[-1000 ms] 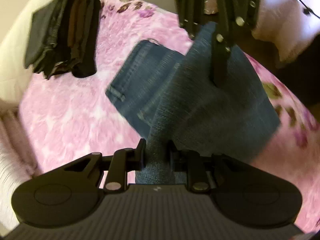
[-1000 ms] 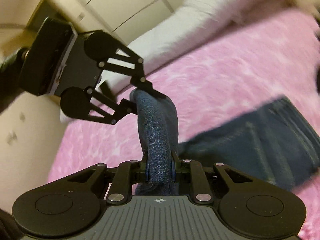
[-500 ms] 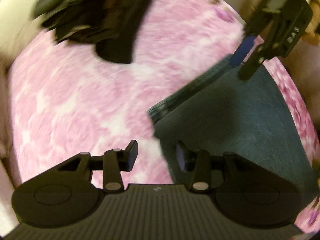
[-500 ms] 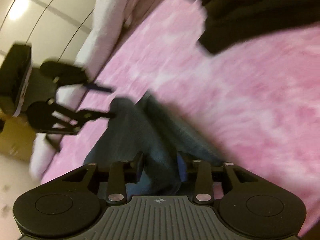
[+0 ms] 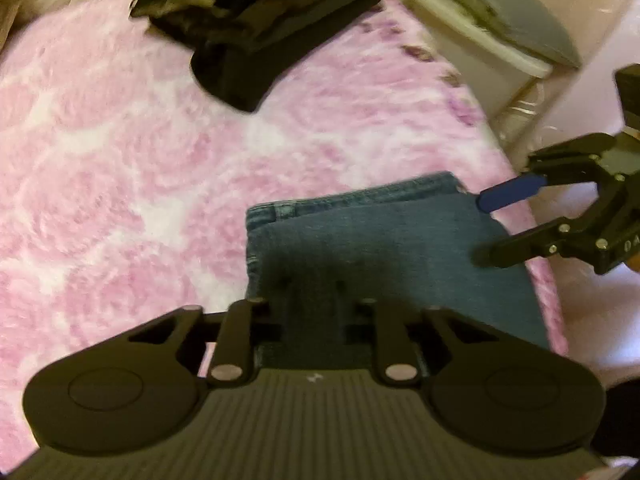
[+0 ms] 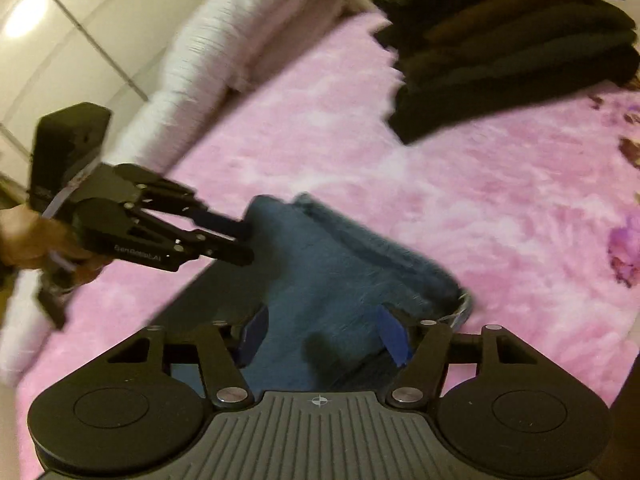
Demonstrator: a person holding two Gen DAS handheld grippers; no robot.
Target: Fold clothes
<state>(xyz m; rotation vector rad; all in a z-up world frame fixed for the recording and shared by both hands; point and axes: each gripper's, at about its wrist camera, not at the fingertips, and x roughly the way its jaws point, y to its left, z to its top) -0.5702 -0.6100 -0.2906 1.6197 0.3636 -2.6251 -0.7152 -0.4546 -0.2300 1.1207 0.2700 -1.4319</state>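
Note:
A pair of blue jeans lies folded in a flat rectangle on the pink fluffy blanket, close to the bed's right edge. My left gripper hovers open over the near-left part of the jeans, nothing between its fingers. The right gripper comes in from the right, open, its blue pad over the jeans' far right corner. In the right wrist view the jeans lie just ahead of my wide-open right gripper. There the left gripper sits at their left edge.
A stack of dark folded clothes sits at the far end of the blanket, also seen as the dark stack. A white ribbed cushion runs along the left side. A box with a grey lid stands beyond the bed's right edge.
Both grippers were shut on the lifted jeans a second ago. They have since opened and let go, and the jeans now lie folded flat on the blanket.

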